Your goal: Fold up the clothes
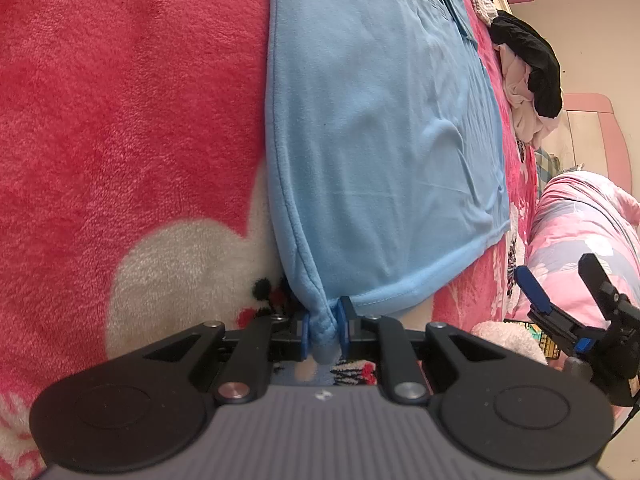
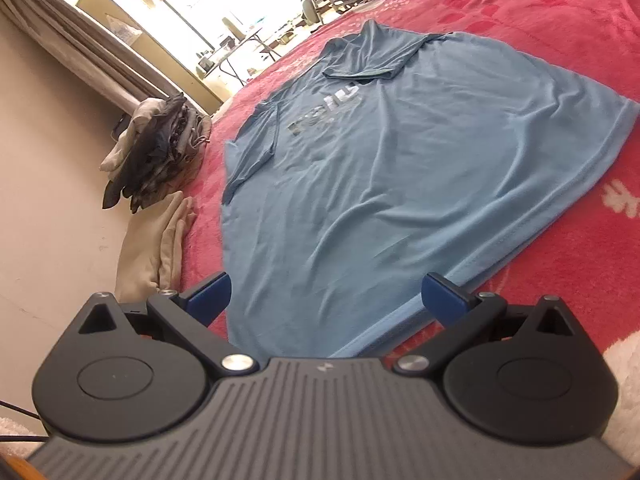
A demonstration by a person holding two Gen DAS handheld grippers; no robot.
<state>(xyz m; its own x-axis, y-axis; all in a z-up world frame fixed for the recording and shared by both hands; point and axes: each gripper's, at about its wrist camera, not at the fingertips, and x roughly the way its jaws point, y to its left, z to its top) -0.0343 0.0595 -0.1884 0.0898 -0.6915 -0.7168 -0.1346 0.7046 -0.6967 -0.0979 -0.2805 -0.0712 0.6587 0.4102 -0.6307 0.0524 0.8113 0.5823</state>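
Observation:
A light blue T-shirt lies spread on a red fleece blanket, its sleeves folded in over the printed chest. My left gripper is shut on a bunched corner of the shirt's hem, pinched between the blue pads. In the right wrist view the same T-shirt stretches away from the camera. My right gripper is open just above the near hem, with the cloth under the gap and its blue fingertips clear of it. That right gripper also shows at the right edge of the left wrist view.
A pile of black and pale clothes lies beyond the shirt, and a rolled pink floral quilt sits to the right. A stack of folded garments and a beige cloth lie against the wall on the left.

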